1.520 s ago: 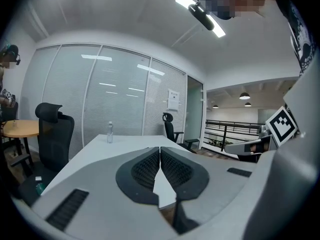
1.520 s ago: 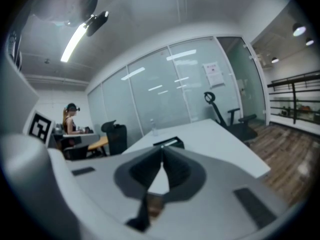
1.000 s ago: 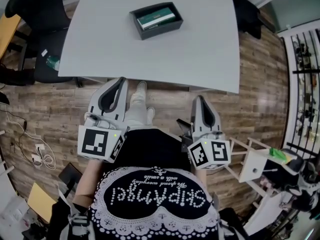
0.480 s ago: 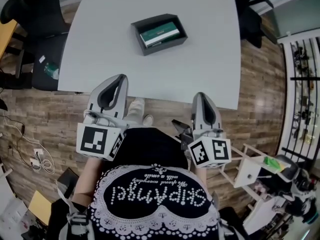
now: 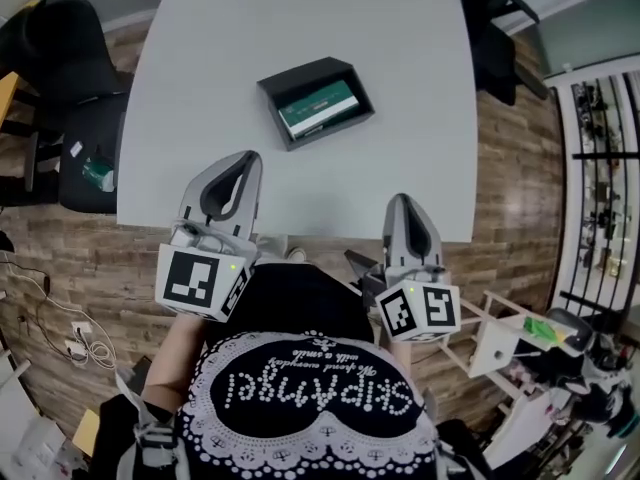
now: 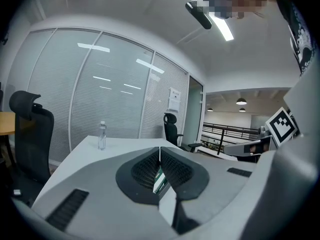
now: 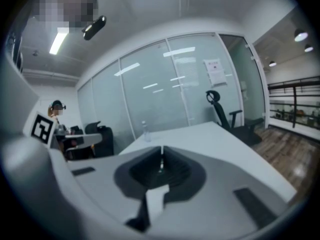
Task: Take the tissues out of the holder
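Note:
A black open holder (image 5: 291, 79) lies on the white table (image 5: 400, 78), with a green and white tissue pack (image 5: 318, 108) inside it. My left gripper (image 5: 246, 160) is shut and empty, its tip over the table's near edge, short of the holder. My right gripper (image 5: 399, 201) is also shut and empty, at the near edge further right. In the left gripper view the jaws (image 6: 160, 148) meet, and a sliver of the green pack (image 6: 158, 180) shows below them. In the right gripper view the jaws (image 7: 161, 148) are pressed together with nothing between them.
A clear water bottle (image 6: 102, 135) stands at the table's far end, also seen as a bottle (image 7: 145, 132) in the right gripper view. Black office chairs (image 5: 70, 68) sit left and at the far right corner (image 5: 495, 28). A white stand (image 5: 510, 333) is at my right.
The view has moved forward: the table and holder sit lower in the frame and nearer. Both gripper tips, earlier over the wooden floor, now reach the table's near edge. Jaws stay shut.

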Tool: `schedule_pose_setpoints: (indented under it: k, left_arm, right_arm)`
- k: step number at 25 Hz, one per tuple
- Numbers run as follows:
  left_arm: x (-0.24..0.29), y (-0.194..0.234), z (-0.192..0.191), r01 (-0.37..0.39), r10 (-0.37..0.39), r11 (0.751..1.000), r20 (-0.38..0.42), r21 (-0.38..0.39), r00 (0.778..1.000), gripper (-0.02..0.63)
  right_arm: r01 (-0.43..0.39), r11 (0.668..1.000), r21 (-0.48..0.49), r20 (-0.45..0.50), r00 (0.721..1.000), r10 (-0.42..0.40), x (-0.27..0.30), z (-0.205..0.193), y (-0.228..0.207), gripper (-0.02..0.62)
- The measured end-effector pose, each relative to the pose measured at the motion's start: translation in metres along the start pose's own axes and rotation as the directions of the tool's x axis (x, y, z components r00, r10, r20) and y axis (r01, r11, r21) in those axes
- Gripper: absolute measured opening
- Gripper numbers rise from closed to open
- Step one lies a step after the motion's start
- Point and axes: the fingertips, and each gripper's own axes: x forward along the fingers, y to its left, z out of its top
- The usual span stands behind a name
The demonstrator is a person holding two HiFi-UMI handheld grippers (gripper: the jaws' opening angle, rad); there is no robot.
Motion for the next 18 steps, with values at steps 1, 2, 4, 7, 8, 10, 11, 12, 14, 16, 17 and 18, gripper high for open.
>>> schedule_pose_setpoints:
  k: [1, 2, 4, 7, 8, 10, 11, 12, 14, 16, 17, 18]
  left_arm:
    - [0.004, 0.004, -0.002, 0.007, -0.007, 1.000, -0.008, -0.003, 1.000, 0.029]
    - [0.007, 0.008, -0.004, 0.013, -0.013, 1.000, -0.018, -0.006, 1.000, 0.029]
    - [0.015, 0.014, -0.010, 0.024, -0.024, 1.000, -0.041, -0.013, 0.999, 0.029]
    - [0.024, 0.021, -0.015, 0.035, -0.036, 0.999, -0.061, -0.024, 0.997, 0.029]
    - [0.026, 0.022, -0.015, 0.035, -0.037, 0.999, -0.063, -0.027, 0.997, 0.029]
    - [0.027, 0.024, -0.016, 0.032, -0.034, 0.999, -0.066, -0.036, 0.997, 0.029]
    - [0.028, 0.024, -0.017, 0.029, -0.032, 0.999, -0.068, -0.041, 0.997, 0.029]
    - [0.028, 0.024, -0.018, 0.027, -0.030, 0.999, -0.070, -0.045, 0.997, 0.029]
    - [0.030, 0.020, -0.019, 0.023, -0.026, 0.999, -0.068, -0.042, 0.997, 0.029]
    - [0.030, 0.016, -0.018, 0.012, -0.015, 0.999, -0.068, -0.037, 0.998, 0.029]
    - [0.030, 0.015, -0.018, 0.003, -0.006, 0.999, -0.068, -0.036, 0.998, 0.029]
    - [0.030, 0.017, -0.018, -0.007, 0.004, 0.999, -0.067, -0.037, 0.998, 0.029]
  right_arm:
    - [0.006, 1.000, 0.002, -0.002, 1.000, -0.006, 0.004, 0.000, 0.001, 0.035]
    - [0.012, 1.000, 0.005, -0.005, 1.000, -0.012, 0.009, 0.000, 0.002, 0.035]
    - [0.027, 1.000, 0.015, -0.014, 1.000, -0.027, 0.016, -0.002, 0.001, 0.035]
    - [0.048, 0.999, 0.024, -0.028, 0.998, -0.047, 0.022, -0.005, -0.002, 0.035]
    - [0.053, 0.998, 0.023, -0.034, 0.998, -0.053, 0.023, -0.006, -0.003, 0.034]
    - [0.060, 0.998, 0.021, -0.045, 0.997, -0.059, 0.024, -0.007, -0.005, 0.034]
    - [0.062, 0.998, 0.021, -0.047, 0.997, -0.061, 0.025, -0.007, -0.007, 0.035]
    - [0.061, 0.998, 0.021, -0.046, 0.997, -0.060, 0.026, -0.007, -0.008, 0.035]
    - [0.052, 0.998, 0.021, -0.040, 0.998, -0.051, 0.028, -0.005, -0.011, 0.034]
    - [0.034, 0.999, 0.018, -0.036, 0.999, -0.033, 0.028, -0.002, -0.014, 0.034]
    - [0.025, 1.000, 0.017, -0.036, 0.999, -0.024, 0.029, -0.001, -0.014, 0.035]
    - [0.018, 1.000, 0.016, -0.038, 0.999, -0.017, 0.031, 0.000, -0.015, 0.034]
